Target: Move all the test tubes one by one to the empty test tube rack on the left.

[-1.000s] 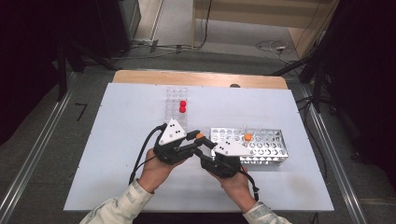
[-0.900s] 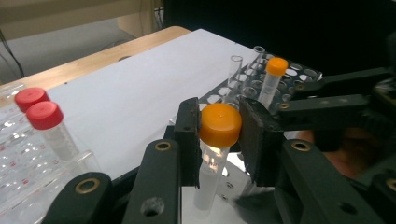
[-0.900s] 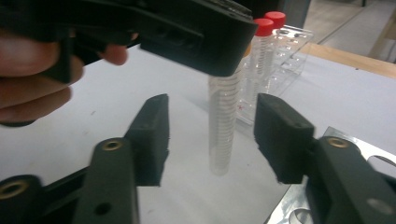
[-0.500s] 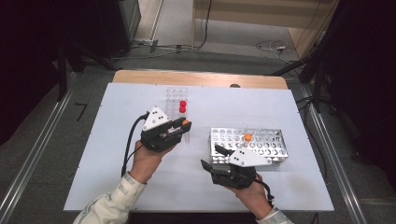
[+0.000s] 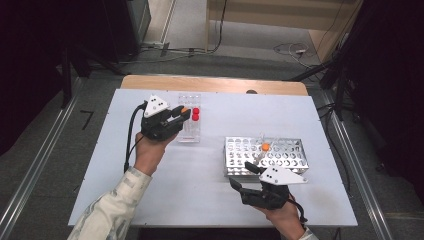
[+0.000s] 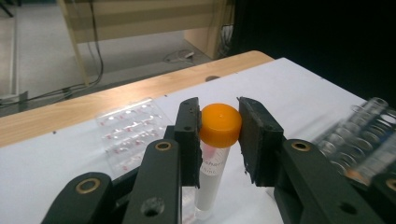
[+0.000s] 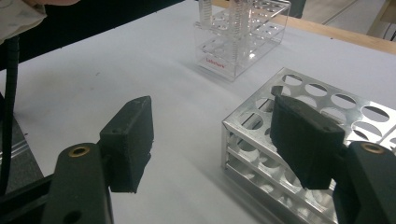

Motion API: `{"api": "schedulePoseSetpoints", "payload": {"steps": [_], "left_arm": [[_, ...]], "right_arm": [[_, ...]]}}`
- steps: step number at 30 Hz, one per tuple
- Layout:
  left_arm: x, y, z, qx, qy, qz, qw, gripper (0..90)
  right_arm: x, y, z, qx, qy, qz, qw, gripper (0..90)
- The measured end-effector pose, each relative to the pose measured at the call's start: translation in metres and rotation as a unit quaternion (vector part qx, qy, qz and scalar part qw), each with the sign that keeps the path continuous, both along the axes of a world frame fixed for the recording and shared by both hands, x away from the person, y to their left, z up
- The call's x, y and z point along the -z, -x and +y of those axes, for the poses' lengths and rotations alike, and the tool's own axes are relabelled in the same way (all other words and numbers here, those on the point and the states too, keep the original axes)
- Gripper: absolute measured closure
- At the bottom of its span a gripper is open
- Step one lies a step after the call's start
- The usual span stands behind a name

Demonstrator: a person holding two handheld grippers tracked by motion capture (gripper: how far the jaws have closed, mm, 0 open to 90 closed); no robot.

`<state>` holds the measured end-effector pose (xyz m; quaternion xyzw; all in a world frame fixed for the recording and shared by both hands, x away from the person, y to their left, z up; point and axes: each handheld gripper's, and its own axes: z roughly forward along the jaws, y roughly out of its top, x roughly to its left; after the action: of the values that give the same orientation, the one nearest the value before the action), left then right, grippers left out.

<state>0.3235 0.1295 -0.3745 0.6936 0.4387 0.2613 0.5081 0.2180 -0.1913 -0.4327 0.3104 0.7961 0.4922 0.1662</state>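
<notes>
White tabletop [image 5: 165, 180] with a wood strip along its far edge, grey floor and cables beyond, dark surroundings on both sides.

Left gripper [image 5: 181, 116], upper left of centre in the high view: jaws nearly closed, clamped on the orange cap of a labelled sample tube [image 6: 219, 125]. In the left gripper view the tube hangs down between the pads, cap squarely pinched, body roughly upright. It sits just beside the clear plastic tube rack [image 5: 190, 120], which carries two red-capped tubes [image 5: 195, 114].

Right gripper [image 5: 242, 175], lower right of the high view: jaws have just been opening and now stand wide, nothing between them. It hovers at the near edge of the metal tube rack [image 5: 265, 155], where one orange-capped tube [image 5: 265, 147] stands.

Judged step: seating the held tube in the clear rack.

How to do it well:
- Bring the tube bottom over an empty well before lowering; the clear wells are hard to read, so line up by the rack's printed marks.
- Keep the tube vertical; a tilt would catch the rim.
- Stay off the red caps.
- Lower until the tube bears on the rack, then release.
- Right gripper could steady the light plastic rack if it slides.
</notes>
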Motion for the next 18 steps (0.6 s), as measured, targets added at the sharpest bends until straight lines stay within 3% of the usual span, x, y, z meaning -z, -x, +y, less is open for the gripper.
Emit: {"api": "schedulePoseSetpoints", "payload": {"steps": [13,18], "left_arm": [[0.005,-0.032,-0.005,-0.039,-0.012,-0.010,0.9991,70.4],[0.009,-0.038,-0.003,-0.040,-0.001,-0.007,0.9992,70.4]], "right_arm": [[-0.001,0.000,-0.004,0.005,-0.004,0.000,1.0000,29.4],[-0.001,-0.001,-0.005,0.006,-0.005,0.000,1.0000,29.5]]}}
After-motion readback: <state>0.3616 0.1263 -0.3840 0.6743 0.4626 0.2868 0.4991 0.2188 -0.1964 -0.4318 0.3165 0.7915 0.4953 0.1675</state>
